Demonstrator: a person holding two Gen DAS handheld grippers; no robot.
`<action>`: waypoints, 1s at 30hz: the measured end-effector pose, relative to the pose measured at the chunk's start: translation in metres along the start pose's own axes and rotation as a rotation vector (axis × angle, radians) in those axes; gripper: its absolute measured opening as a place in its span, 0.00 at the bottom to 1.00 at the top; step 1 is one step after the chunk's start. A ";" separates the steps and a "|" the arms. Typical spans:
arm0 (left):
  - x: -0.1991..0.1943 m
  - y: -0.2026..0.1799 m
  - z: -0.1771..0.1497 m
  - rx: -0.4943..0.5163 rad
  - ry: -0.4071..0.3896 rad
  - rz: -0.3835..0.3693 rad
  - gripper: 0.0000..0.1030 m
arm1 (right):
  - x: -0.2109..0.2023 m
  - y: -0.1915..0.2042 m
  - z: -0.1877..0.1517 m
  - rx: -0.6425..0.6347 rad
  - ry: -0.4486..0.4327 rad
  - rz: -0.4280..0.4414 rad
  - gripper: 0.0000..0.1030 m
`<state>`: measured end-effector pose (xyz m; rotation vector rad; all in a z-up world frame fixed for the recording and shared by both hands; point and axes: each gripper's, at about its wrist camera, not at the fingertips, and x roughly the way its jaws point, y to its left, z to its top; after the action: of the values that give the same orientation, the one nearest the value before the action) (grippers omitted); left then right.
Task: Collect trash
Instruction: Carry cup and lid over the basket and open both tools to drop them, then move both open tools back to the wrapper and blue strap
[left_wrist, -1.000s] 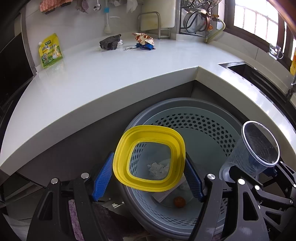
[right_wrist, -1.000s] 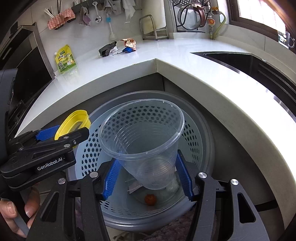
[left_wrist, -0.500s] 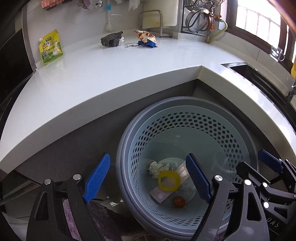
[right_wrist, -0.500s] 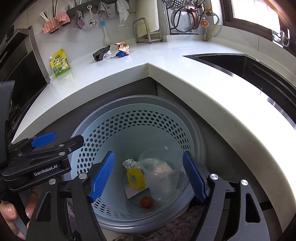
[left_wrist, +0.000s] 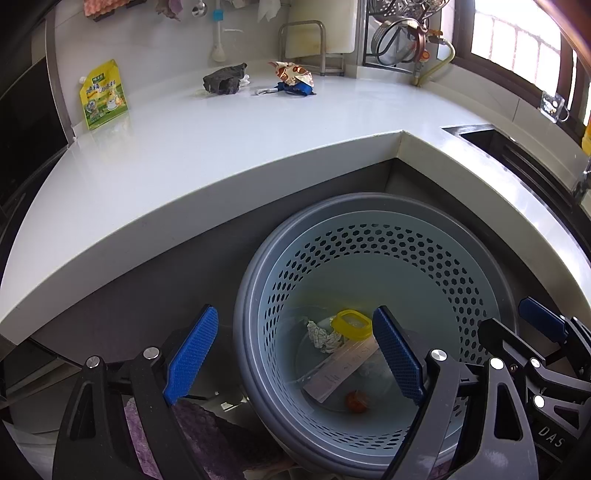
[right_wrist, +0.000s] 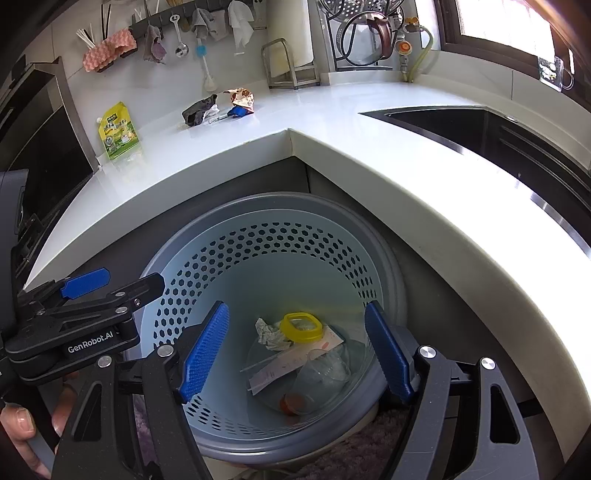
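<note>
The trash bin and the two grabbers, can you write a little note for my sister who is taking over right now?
Left gripper: open, empty, above the bin.
Right gripper: open, empty, also above the bin.
In the bin: yellow lid, clear cup, crumpled paper, a flat paper strip and a small orange thing.
Done: those pieces are in.
Left: on the far counter, the dark rag, snack wrapper and maybe the green pouch.
</note>
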<state>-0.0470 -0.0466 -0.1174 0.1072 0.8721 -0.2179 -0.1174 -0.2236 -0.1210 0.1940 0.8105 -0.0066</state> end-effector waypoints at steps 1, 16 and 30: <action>0.000 0.000 0.000 0.000 0.000 0.000 0.81 | 0.000 0.000 0.000 0.001 0.000 0.000 0.71; -0.009 0.007 0.004 -0.001 -0.025 -0.005 0.82 | -0.010 0.002 0.006 -0.004 -0.032 0.006 0.71; -0.045 0.046 0.053 -0.050 -0.160 0.020 0.89 | -0.015 0.022 0.069 -0.033 -0.108 0.076 0.71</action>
<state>-0.0247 -0.0050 -0.0485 0.0508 0.7166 -0.1835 -0.0762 -0.2150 -0.0605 0.1919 0.6945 0.0673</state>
